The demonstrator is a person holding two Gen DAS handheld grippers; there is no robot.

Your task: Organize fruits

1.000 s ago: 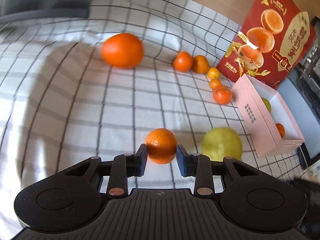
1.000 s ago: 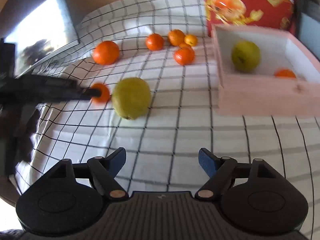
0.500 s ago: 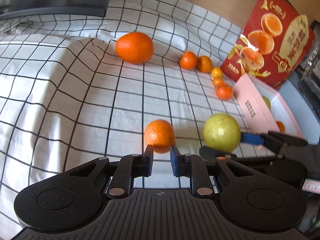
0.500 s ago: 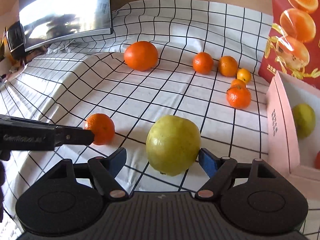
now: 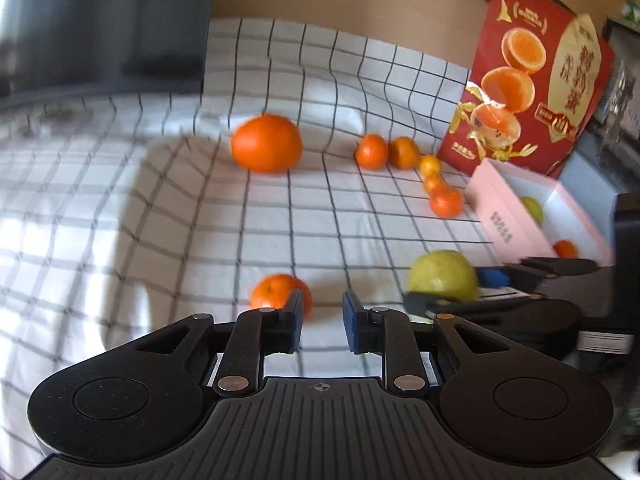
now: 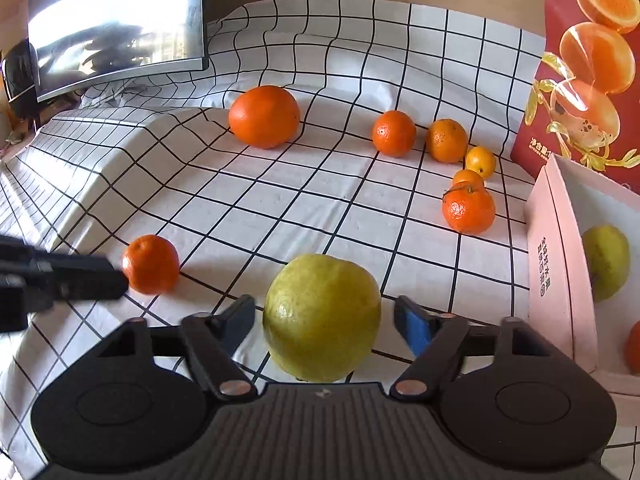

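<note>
A small orange mandarin (image 5: 276,290) lies on the checked cloth just left of my left gripper (image 5: 320,314); it also shows in the right wrist view (image 6: 151,263). The left gripper is open a little and empty, its left finger in front of the mandarin. A large yellow-green fruit (image 6: 322,318) sits between the open fingers of my right gripper (image 6: 325,316), not squeezed; it also shows in the left wrist view (image 5: 442,276). A pink box (image 6: 554,264) at the right holds a green fruit (image 6: 606,262) and an orange one (image 5: 565,249).
A big orange (image 6: 264,116) lies further back, and several small mandarins (image 6: 468,210) form a row near the box. A red printed fruit carton (image 5: 532,76) stands behind the box. A monitor (image 6: 116,20) stands at the back left.
My left gripper let go of the mandarin and shifted right, so the mandarin now lies left of its fingers. My right gripper moved in around the yellow-green fruit.
</note>
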